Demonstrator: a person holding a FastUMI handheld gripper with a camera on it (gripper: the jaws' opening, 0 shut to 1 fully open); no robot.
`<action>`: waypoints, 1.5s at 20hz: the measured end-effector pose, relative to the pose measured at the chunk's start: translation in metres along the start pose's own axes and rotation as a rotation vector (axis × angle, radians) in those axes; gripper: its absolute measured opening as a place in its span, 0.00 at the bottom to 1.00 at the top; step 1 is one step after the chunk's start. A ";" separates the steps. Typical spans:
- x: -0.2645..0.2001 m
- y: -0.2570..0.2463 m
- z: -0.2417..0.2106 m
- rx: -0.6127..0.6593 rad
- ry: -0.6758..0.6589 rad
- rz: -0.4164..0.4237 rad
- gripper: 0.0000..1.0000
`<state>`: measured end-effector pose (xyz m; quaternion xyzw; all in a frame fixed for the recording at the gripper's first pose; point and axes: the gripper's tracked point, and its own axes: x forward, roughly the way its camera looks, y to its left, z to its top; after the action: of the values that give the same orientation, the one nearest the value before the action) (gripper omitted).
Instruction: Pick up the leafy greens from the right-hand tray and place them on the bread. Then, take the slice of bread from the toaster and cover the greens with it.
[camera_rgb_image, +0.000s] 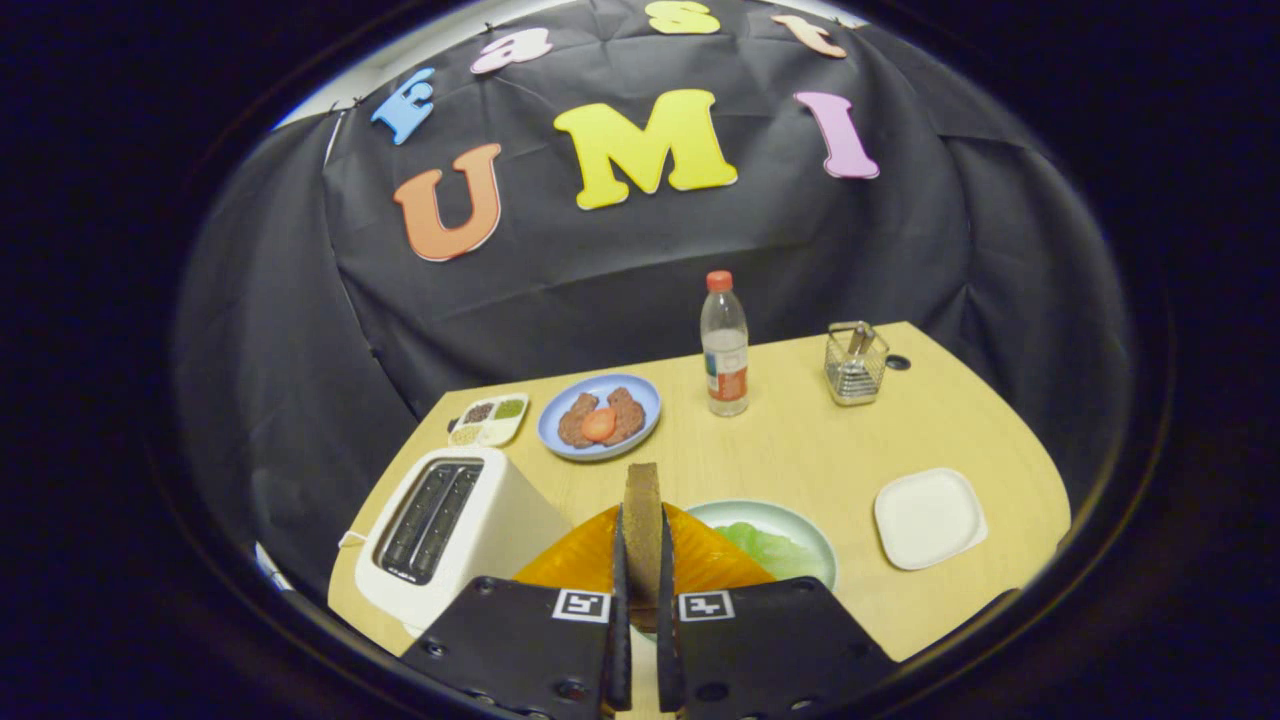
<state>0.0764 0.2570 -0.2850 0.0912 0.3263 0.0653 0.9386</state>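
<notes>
Now my gripper (640, 590) pinches the light, crumbly slice of bread (643, 520) edge-on by its lower crust, upright above the table's near edge.

table (800, 450) | toaster (455, 530) | plates | bottle (724, 345) | wire holder (856, 363)

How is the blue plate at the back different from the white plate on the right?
The blue plate is round and carries brown patties with a tomato slice; the white plate is squarish with rounded corners and bare. The blue one lies beyond the gripper, which grips a bread slice. Both rest flat on the wooden table.
</notes>
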 end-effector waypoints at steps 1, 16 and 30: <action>0.005 -0.001 -0.007 0.014 0.009 0.012 0.10; 0.044 -0.076 -0.031 0.002 0.053 -0.050 0.25; -0.029 -0.150 0.082 -0.057 -0.179 -0.124 0.96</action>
<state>0.1142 0.0949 -0.2365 0.0495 0.2441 0.0078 0.9684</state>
